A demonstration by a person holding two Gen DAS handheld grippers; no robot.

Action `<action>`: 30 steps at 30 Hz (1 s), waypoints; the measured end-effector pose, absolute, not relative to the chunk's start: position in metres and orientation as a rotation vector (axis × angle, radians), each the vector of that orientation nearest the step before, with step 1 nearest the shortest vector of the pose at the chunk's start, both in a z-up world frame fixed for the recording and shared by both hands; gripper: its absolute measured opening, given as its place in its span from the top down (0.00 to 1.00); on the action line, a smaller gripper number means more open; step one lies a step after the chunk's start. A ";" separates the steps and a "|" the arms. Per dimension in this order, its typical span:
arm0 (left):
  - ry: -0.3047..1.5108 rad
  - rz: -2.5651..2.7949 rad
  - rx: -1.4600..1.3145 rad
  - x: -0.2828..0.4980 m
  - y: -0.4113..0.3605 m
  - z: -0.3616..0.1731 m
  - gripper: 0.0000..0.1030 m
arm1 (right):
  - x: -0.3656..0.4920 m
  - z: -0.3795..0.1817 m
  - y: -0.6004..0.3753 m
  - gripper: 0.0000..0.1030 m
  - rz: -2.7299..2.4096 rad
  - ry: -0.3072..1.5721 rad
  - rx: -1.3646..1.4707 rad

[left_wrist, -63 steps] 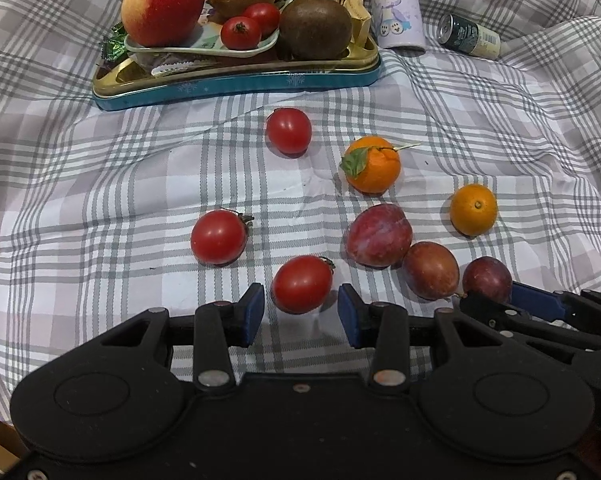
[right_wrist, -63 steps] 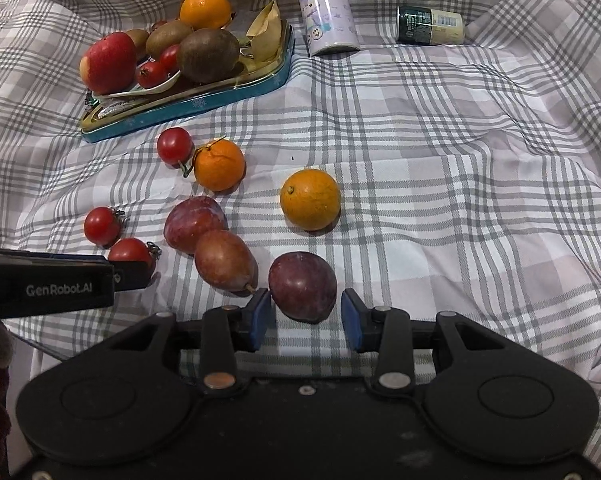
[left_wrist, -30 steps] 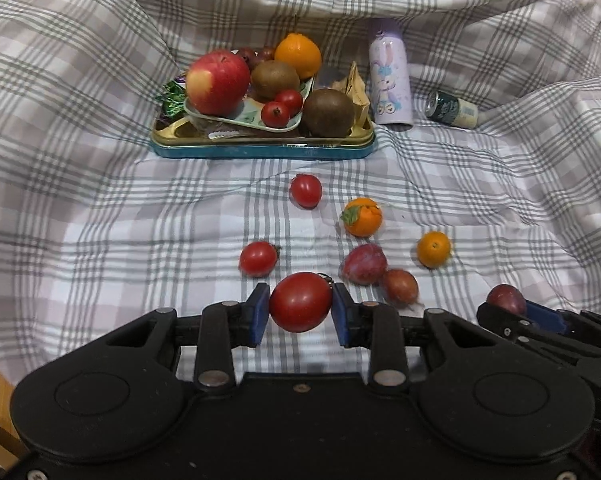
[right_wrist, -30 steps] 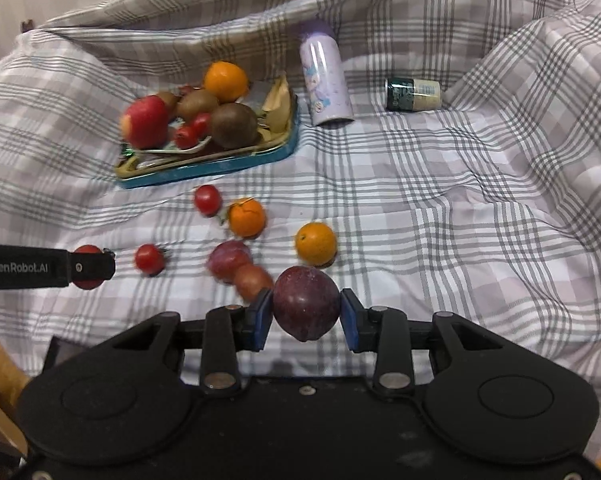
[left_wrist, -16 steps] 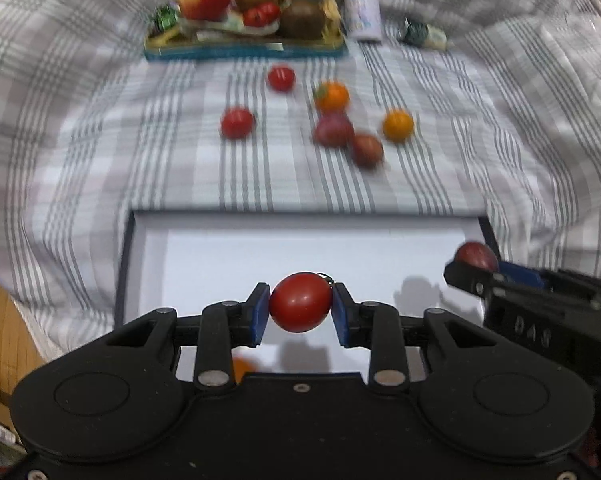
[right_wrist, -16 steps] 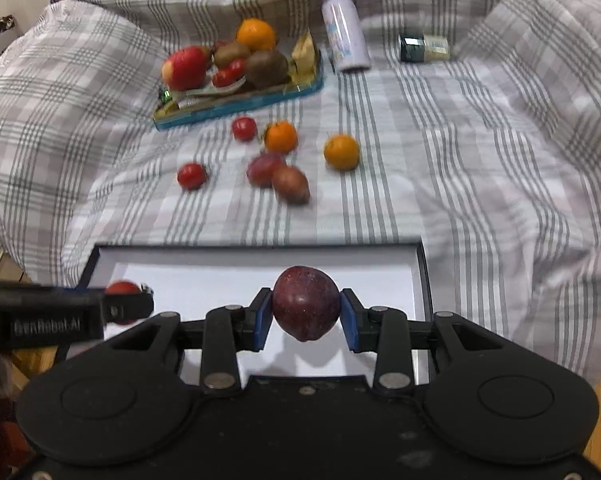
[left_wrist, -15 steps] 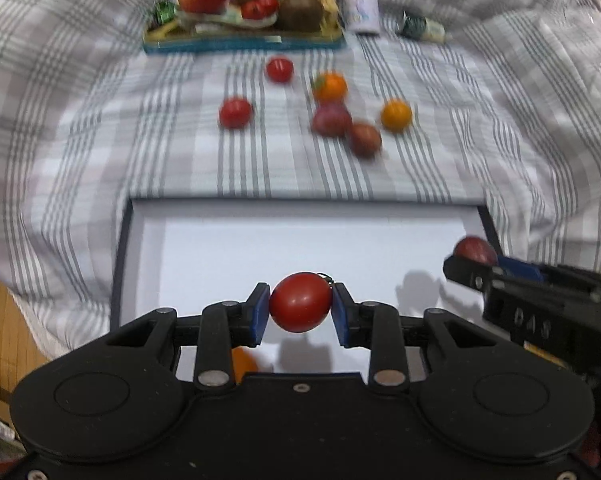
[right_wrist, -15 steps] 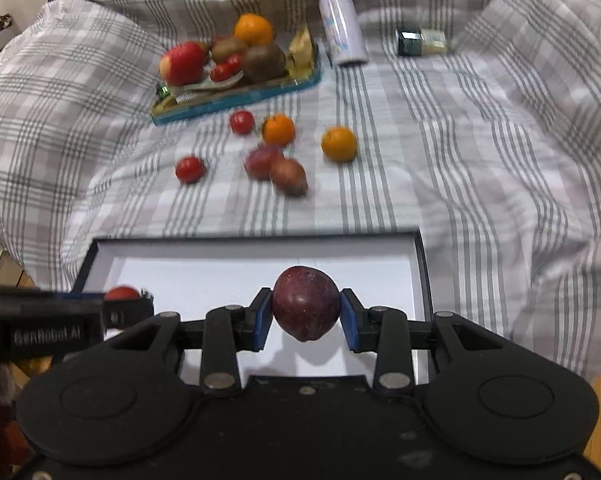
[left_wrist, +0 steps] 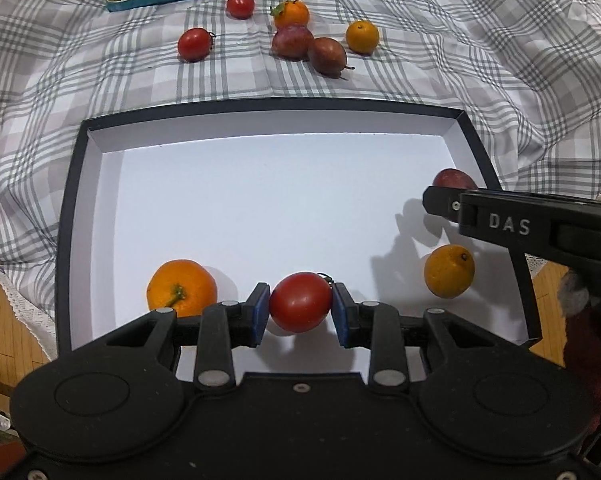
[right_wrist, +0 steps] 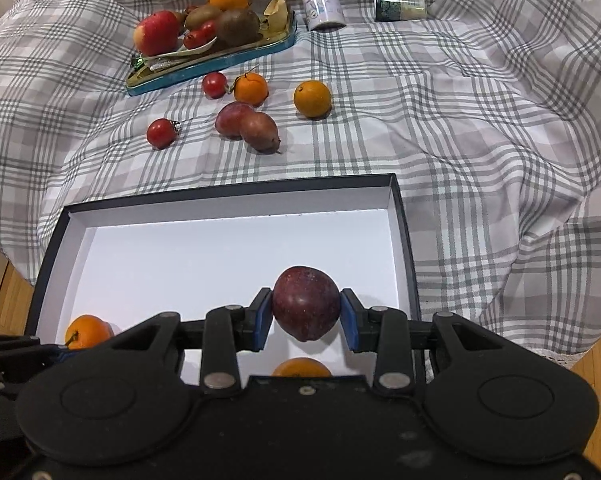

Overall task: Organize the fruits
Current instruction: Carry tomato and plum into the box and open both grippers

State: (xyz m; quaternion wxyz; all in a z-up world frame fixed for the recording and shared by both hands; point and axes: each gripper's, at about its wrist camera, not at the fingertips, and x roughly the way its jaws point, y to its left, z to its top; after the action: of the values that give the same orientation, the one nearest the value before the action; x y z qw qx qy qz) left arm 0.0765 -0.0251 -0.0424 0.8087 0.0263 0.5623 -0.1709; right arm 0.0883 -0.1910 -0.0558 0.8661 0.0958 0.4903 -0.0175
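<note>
The left gripper (left_wrist: 300, 307) has its blue-padded fingers (left_wrist: 259, 314) clamped on a round red tomato (left_wrist: 300, 307) above the shallow white-lined black box (left_wrist: 260, 208). The right gripper (right_wrist: 305, 309) pinches a dark purple plum (right_wrist: 305, 309) over the same box, where two oranges (left_wrist: 181, 288) lie.

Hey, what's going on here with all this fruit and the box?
A person is sorting fruit with a handheld gripper in each hand. The left gripper is shut on a red tomato, and the right gripper is shut on a dark plum; both hang over an open black box with a white floor. Two oranges already lie in the box. On the checked cloth beyond, two tomatoes, two oranges and two plums are still loose, near a tray of other fruit.
</note>
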 end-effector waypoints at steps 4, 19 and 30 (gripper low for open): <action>1.212 -0.359 0.063 0.076 -0.026 -0.044 0.60 | 0.091 -0.058 -0.188 0.64 -0.029 1.038 0.197; 1.210 -0.354 0.074 0.076 -0.025 -0.042 0.60 | 0.095 -0.058 -0.190 0.63 -0.014 1.046 0.215; 1.194 -0.332 0.053 0.080 -0.019 -0.034 0.60 | 0.092 -0.050 -0.192 0.63 -0.026 1.018 0.222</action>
State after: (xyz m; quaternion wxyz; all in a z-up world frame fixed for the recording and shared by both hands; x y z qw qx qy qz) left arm 0.0804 -0.0190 -0.0338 0.8137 0.0248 0.5595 -0.1557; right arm 0.0920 -0.1922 -0.0498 0.8673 0.1060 0.4862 -0.0124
